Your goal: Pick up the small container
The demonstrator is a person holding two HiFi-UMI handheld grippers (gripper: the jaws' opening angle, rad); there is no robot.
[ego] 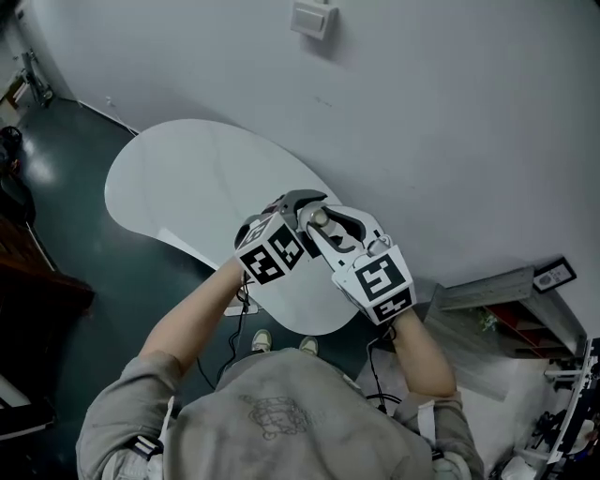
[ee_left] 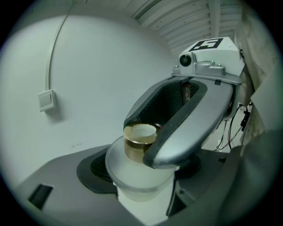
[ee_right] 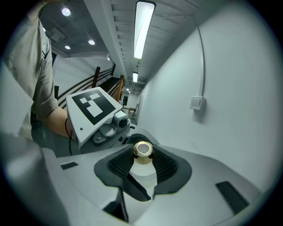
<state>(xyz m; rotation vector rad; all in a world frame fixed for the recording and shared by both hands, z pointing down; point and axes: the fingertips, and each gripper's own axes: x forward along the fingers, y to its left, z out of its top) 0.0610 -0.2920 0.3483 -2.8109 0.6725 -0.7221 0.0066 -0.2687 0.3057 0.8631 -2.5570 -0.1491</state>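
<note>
**Small container held between 2 grippers**

The small frosted, translucent round container (ee_left: 140,182) sits clamped between the dark ribbed fingers (ee_left: 95,170) of the left gripper (ee_left: 141,173), which press on its body from both sides. On top of it stands a gold-coloured round cap (ee_left: 139,137) with a pale centre. The right gripper (ee_right: 142,153) comes in from the opposite side, and its 2 fingers (ee_right: 117,166) are clenched on that cap, 1 pad on each side.

In the head view the 2 grippers meet tip to tip over the near part of the white oval worktop (ego: 183,183), their marker cubes facing the camera. A pale switch plate (ego: 314,17) is fixed to the grey wall beyond.
</note>
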